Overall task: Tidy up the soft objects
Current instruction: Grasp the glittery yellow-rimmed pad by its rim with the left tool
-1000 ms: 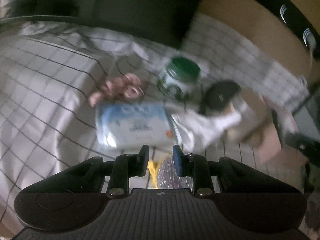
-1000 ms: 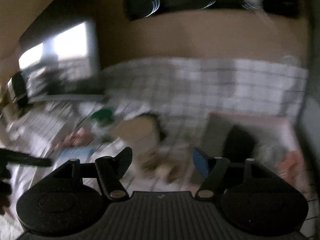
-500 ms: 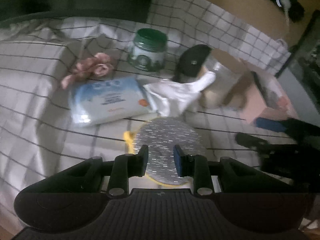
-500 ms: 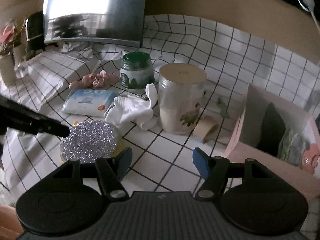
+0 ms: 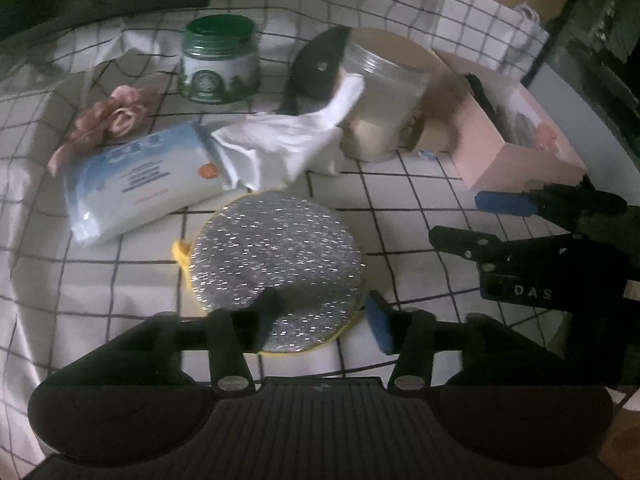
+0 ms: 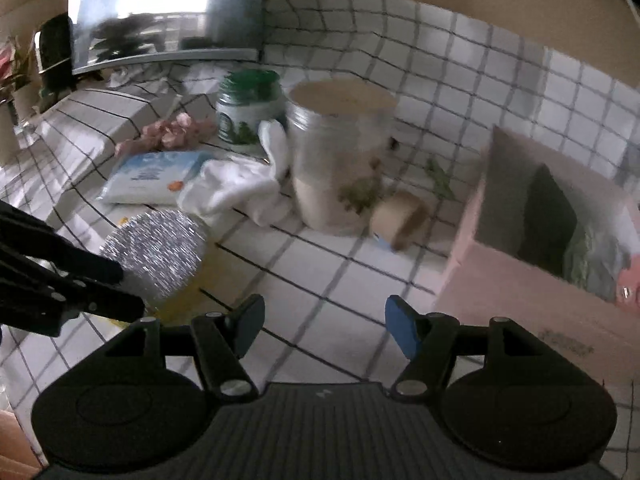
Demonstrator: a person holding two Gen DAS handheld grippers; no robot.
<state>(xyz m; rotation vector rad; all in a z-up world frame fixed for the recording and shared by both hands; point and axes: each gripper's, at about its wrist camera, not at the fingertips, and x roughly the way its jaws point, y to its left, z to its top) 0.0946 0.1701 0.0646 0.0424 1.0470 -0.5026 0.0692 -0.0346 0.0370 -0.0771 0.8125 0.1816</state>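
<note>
**Left tool poised over the silver scrub pad**

The round silver scrub pad [image 5: 276, 264], glittery on top with a yellow edge peeking out at its rim, lies flat on the white checked surface [image 5: 408, 200]. It sits directly ahead of the left tool [image 5: 320, 316], whose fingers are spread apart with the pad's near edge lying between them; I cannot tell whether either pad is touching it yet. Being a disc, it has no long axis to line up with, so the approach looks forgiving: a slight advance and a squeeze across the near rim would probably do.

The right tool [image 6: 324, 326] is open too and holds nothing. It hangs over bare surface, off to the pad's right, so the left one is clearly the nearer of the two.

Just beyond the pad lie a blue-and-white wipes pack [image 5: 144, 176] and a crumpled white sock [image 5: 288, 140], the sock draped up against a tall clear jar [image 5: 384, 92] with a tan lid. Behind those are a pink scrunchie [image 5: 108, 120] and a green-lidded jar [image 5: 220, 60]. A small cardboard roll [image 6: 400, 216] lies beside the tall jar. To the right stands a pink box [image 6: 532, 280], open at the top, with some soft things already inside; that seems the likely destination for the pad.
</note>
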